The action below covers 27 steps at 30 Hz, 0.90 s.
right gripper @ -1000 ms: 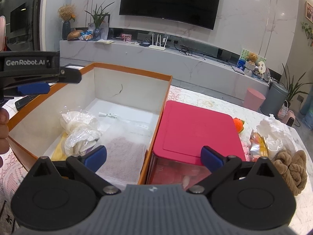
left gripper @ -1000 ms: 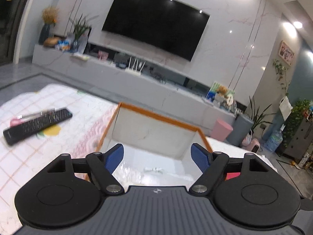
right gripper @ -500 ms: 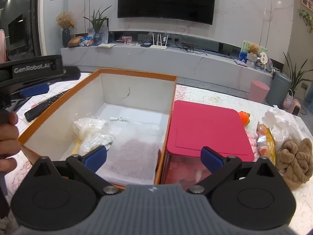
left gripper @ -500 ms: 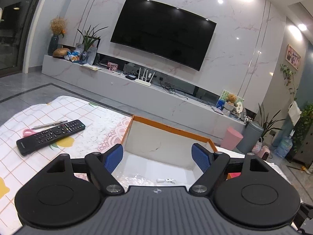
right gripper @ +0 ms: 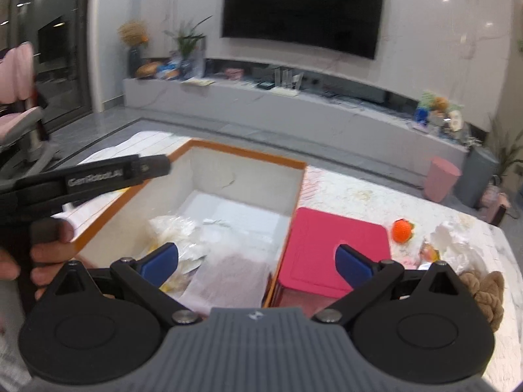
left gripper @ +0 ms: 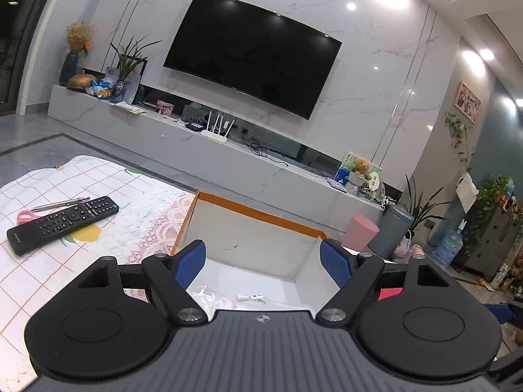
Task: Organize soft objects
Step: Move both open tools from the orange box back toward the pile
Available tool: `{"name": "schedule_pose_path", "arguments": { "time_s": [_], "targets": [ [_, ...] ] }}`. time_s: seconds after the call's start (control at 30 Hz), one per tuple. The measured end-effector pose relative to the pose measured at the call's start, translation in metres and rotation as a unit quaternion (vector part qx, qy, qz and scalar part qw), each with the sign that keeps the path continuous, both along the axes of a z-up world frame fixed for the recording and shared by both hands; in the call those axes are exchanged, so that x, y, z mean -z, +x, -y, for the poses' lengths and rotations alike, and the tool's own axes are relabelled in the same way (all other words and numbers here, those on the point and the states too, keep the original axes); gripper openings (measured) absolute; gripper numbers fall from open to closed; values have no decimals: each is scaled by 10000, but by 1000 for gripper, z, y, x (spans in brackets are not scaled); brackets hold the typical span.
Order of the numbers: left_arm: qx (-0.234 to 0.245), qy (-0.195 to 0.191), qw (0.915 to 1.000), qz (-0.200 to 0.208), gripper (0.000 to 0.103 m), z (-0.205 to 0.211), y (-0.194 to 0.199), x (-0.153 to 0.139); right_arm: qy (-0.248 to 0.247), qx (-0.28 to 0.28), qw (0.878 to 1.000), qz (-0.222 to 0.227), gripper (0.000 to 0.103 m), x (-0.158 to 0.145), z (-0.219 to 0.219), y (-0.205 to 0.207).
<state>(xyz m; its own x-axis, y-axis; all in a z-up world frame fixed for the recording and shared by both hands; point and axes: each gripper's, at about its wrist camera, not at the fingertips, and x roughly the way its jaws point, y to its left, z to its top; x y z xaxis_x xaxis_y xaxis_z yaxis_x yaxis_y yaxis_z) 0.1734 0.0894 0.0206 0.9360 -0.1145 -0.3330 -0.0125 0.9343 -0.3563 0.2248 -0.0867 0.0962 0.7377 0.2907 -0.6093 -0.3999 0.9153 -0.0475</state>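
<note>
Crumpled plastic bags [right gripper: 173, 228] and a flat mesh pouch [right gripper: 232, 274] lay inside the orange-rimmed box [right gripper: 242, 153], just ahead of the right gripper [right gripper: 256, 261], whose jaws stood wide and empty. A brown knitted bundle [right gripper: 483, 290] sat near the table's right edge, beside white crumpled wrapping [right gripper: 454, 241] and an orange ball [right gripper: 402, 230]. The left gripper [left gripper: 263, 259], also spread wide and empty, hung over the box's near-left side. A red lidded box [right gripper: 333, 248] touched the box's right wall.
</note>
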Motion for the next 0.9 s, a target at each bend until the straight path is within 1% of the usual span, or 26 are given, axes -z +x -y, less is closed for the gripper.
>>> {"name": "schedule_pose_path", "arguments": {
  "time_s": [0.07,0.13,0.37,0.47,0.6,0.77,0.9],
  "targets": [
    [-1,151,9999,8,93,3,0,0,-59,-134,9999,-56,100,-4,8,-3],
    [-21,327,9995,26,93,7,0,1,-139,-148,9998,-57,100,-7,18,-5],
    [17,909,9957,167,93,23,-3,2,-435,238,9986,-171,100,-4,59,-2],
    [61,1113,9935,220,93,29,-4,4,-330,485,9982,-142,100,1,78,-6],
    [160,1104,9936,187,93,32,-5,5,-83,884,9960,-100,100,19,100,-13],
    [270,1203,9921,246,93,40,-12,1,-70,923,9957,-93,100,33,115,-20],
    [310,1160,9925,212,93,50,-21,-2,152,1089,9938,-138,100,34,131,-22]
  ]
}}
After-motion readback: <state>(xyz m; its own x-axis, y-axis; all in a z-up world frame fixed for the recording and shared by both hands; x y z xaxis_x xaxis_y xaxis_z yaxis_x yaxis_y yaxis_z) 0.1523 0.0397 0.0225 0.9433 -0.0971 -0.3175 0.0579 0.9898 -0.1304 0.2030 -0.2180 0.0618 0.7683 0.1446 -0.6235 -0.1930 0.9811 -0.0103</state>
